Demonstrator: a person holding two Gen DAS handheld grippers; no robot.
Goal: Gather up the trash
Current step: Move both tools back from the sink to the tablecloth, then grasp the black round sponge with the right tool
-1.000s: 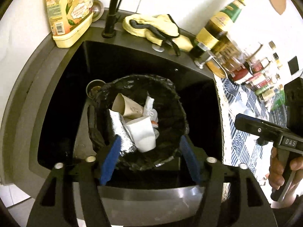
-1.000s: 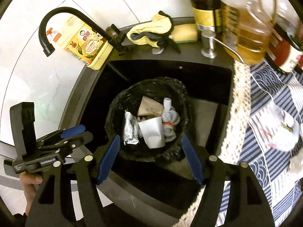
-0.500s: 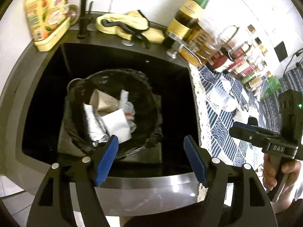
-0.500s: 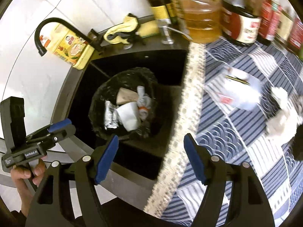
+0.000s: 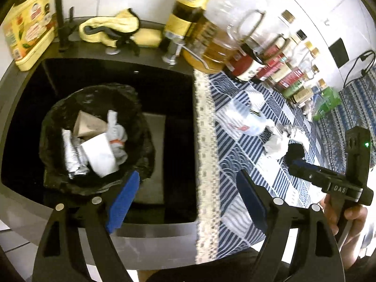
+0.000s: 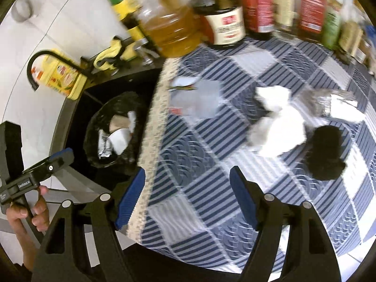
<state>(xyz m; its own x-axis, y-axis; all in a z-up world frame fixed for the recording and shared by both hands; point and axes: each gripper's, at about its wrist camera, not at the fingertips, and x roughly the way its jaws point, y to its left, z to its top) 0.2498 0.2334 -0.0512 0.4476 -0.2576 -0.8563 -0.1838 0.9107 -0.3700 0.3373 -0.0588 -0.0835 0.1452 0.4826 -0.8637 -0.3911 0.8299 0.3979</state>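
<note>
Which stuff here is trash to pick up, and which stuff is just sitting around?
For the job:
- black-lined trash bin in the sink
- crumpled white paper
- clear plastic wrapper
- black crumpled lump
- silvery wrapper

Just sitting around:
- sauce and oil bottles
- yellow cloth
- yellow soap bottle
- faucet

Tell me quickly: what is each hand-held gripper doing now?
Left hand-held gripper: jaws opening, nothing between them.
Right hand-held gripper: jaws opening, nothing between them.

Faucet (image 6: 37,63), yellow glove (image 5: 110,29), oil bottle (image 6: 174,35), patterned tablecloth (image 6: 199,164).
</note>
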